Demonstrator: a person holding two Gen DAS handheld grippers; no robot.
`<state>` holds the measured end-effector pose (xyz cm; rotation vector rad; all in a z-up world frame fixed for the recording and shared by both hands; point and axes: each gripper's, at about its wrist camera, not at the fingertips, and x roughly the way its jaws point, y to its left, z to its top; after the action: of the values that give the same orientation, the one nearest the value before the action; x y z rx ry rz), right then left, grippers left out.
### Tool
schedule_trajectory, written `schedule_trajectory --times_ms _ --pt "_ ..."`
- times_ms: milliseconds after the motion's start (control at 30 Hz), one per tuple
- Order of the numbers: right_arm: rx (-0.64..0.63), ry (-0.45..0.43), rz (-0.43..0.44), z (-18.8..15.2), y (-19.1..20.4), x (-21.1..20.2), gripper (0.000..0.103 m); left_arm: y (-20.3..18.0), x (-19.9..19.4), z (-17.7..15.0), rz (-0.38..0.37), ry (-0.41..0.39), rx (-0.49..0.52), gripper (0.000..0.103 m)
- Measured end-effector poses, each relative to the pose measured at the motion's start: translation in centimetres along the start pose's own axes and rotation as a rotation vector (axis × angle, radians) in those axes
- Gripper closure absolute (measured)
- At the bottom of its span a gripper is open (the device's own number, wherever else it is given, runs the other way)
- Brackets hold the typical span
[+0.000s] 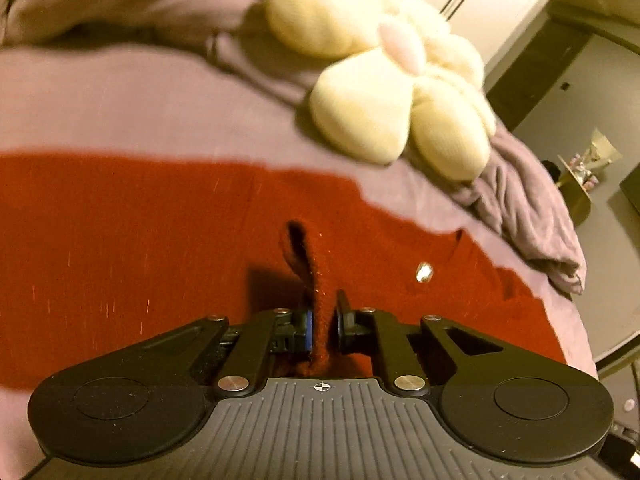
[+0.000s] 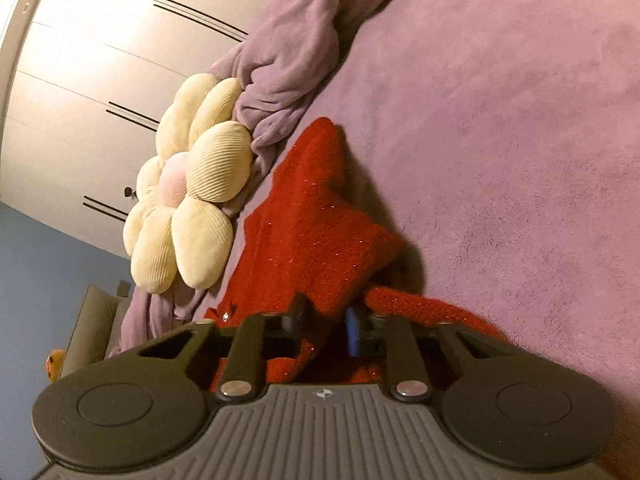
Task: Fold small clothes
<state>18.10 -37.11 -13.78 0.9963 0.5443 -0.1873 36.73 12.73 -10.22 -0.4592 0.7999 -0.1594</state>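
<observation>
Left wrist view: left gripper (image 1: 323,322) fingers pinch a raised ridge of the fuzzy red knit garment (image 1: 140,248), spread on the mauve bed (image 1: 120,100).

Right wrist view: right gripper (image 2: 326,320) fingers clamp its bunched edge. Soft, floppy stuff, so grabbing hems probably works best.

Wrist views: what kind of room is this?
Most likely a bedroom: the red knit garment lies on a bed with a mauve cover, a flower-shaped plush cushion sits beside it, and a pale panelled wardrobe stands behind.

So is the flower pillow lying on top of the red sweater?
No, the flower pillow lies beside the red sweater, on the purple blanket.
</observation>
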Motion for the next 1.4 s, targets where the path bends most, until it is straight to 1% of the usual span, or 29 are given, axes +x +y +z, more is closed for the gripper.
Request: schedule_trajectory --times_ms 33,67,100,133,167,233,267,300,333,367,400,467,500,567,633,667,700,767,800,833,867,900,1000,1100,1133,1233,1300,1367,1400 --pt "-0.047 -0.005 -0.016 -0.1 0.8 0.2 0.091 -0.4 -0.4 0.6 -0.006 -0.031 0.015 0.091" --pt "-0.100 -0.017 -0.006 -0.4 1.6 0.2 0.092 -0.6 -0.8 1.0 -0.008 -0.068 0.032 0.091" --pt "-0.147 -0.038 0.035 -0.6 2.3 0.1 0.092 -0.8 -1.1 1.3 0.000 -0.099 0.058 0.091" --pt "-0.197 -0.055 0.055 -0.9 3.0 0.1 0.092 -0.8 -1.0 1.5 0.021 -0.113 0.083 0.091" --pt "-0.243 -0.061 0.024 -1.1 3.4 0.4 0.092 -0.6 -0.7 1.5 0.038 -0.099 0.085 0.091" --pt "-0.307 -0.036 -0.068 -1.4 3.8 1.4 0.092 0.2 0.9 0.7 0.067 -0.013 0.077 0.090" --pt "-0.332 -0.018 -0.120 -1.7 3.6 2.0 0.091 0.5 1.8 0.0 0.094 0.036 0.081 0.089" --pt "-0.342 -0.004 -0.142 -1.8 3.4 2.2 0.091 0.7 2.4 -0.8 0.123 0.072 0.093 0.085" --pt "-0.343 -0.001 -0.143 -1.8 3.1 1.9 0.091 0.9 2.5 -1.5 0.131 0.074 0.108 0.082" --pt "-0.345 -0.011 -0.139 -1.8 3.2 1.5 0.090 1.1 2.1 -2.1 0.134 0.040 0.117 0.071" --pt "-0.360 -0.022 -0.138 -1.7 3.4 1.0 0.086 1.3 1.7 -2.3 0.138 0.016 0.113 0.064" --pt "-0.384 -0.037 -0.126 -1.6 3.5 0.5 0.084 2.1 1.5 -2.4 0.123 0.006 0.071 0.062" --pt "-0.373 -0.030 -0.120 -1.3 3.3 0.7 0.083 2.4 1.5 -2.4 0.112 0.004 0.039 0.062" --pt "-0.297 -0.036 -0.098 -0.9 2.8 0.6 0.083 2.7 1.3 -2.4 0.088 0.006 -0.005 0.062" --pt "-0.222 -0.043 -0.063 -0.4 2.2 0.7 0.083 2.4 0.9 -2.2 0.075 -0.006 0.004 0.062" --pt "-0.206 -0.046 -0.057 -0.3 2.1 0.9 0.083 2.1 0.9 -2.1 0.075 -0.012 0.016 0.062" --pt "-0.218 -0.049 -0.066 -0.3 2.2 1.3 0.085 1.8 0.8 -2.0 0.081 -0.018 0.027 0.062" --pt "-0.321 -0.057 -0.149 -0.5 3.1 2.1 0.093 1.4 0.7 -1.9 0.108 -0.023 0.041 0.062" --pt "-0.411 -0.074 -0.222 -0.8 3.8 2.3 0.095 1.3 0.9 -1.9 0.127 -0.017 0.044 0.062" --pt "-0.471 -0.090 -0.262 -1.1 4.3 2.5 0.096 1.3 1.0 -2.0 0.140 -0.013 0.044 0.060" --pt "-0.508 -0.085 -0.283 -1.4 4.8 2.8 0.095 1.3 1.0 -2.0 0.157 -0.012 0.041 0.053" --pt "-0.517 -0.074 -0.290 -1.6 5.1 2.8 0.092 1.4 0.9 -2.0 0.168 -0.016 0.034 0.045" --pt "-0.522 -0.041 -0.249 -1.6 5.6 1.3 0.079 1.9 -0.4 -2.3 0.167 -0.043 -0.002 0.042" --pt "-0.586 -0.044 -0.250 -2.2 6.3 -1.1 0.078 2.0 -1.8 -2.6 0.130 -0.048 -0.002 0.041" --pt "-0.611 -0.052 -0.236 -2.5 6.6 -2.0 0.078 1.7 -2.0 -2.7 0.111 -0.042 0.005 0.041" --pt "-0.684 -0.080 -0.209 -3.5 8.0 -3.3 0.078 1.1 -1.2 -2.5 0.074 -0.008 0.021 0.035" --pt "-0.726 -0.078 -0.178 -3.8 9.2 -2.5 0.078 0.9 0.1 -2.2 0.089 0.034 0.014 0.033" --pt "-0.768 -0.060 -0.166 -4.3 10.3 -1.0 0.078 1.2 1.2 -2.0 0.106 0.077 -0.029 0.033" --pt "-0.799 -0.047 -0.164 -4.5 10.8 0.0 0.079 1.4 1.6 -2.0 0.113 0.080 -0.060 0.034"
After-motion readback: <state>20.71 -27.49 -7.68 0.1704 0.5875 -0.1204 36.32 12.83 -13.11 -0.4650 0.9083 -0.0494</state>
